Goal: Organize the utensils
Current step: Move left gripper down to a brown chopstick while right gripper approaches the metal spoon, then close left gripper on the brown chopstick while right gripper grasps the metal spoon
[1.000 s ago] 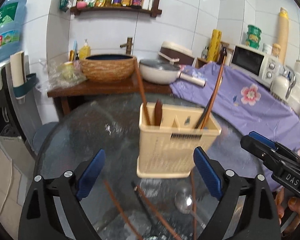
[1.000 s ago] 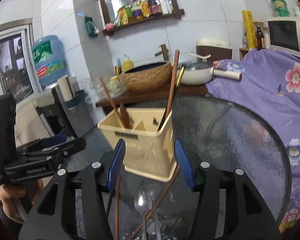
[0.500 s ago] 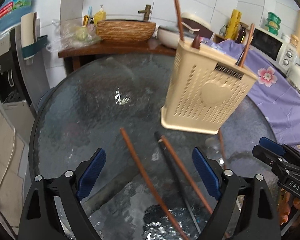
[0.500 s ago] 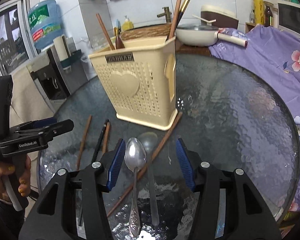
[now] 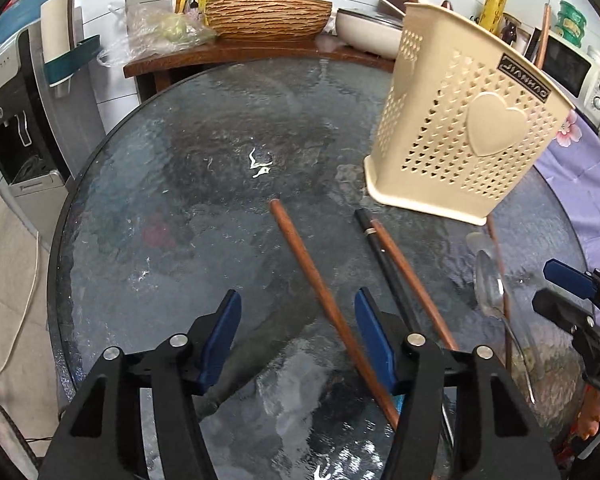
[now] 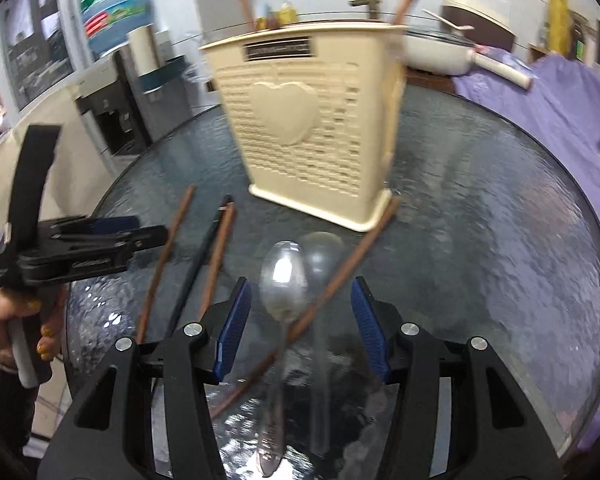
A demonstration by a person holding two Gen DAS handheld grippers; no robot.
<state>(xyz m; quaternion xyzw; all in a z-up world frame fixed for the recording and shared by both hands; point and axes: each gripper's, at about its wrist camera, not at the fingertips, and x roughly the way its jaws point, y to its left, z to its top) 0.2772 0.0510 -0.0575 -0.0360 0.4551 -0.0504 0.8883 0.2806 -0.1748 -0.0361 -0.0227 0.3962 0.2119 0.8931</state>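
Right wrist view, shiny metal spoon (image 6: 284,280) lengthwise, bowl toward perforated beige plastic utensil holder (image 6: 316,128), rippled glass desk (image 6: 500,240), right tongs (image 6: 300,320) and left tongs (image 5: 296,328) both spread, empty.

spoon (image 6: 283,280) handle: cut off below | holder (image 6: 312,128): blurred | its chopsticks' tops: cropped

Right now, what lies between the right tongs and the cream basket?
A metal spoon and a brown chopstick crossing it, seen in the right wrist view.
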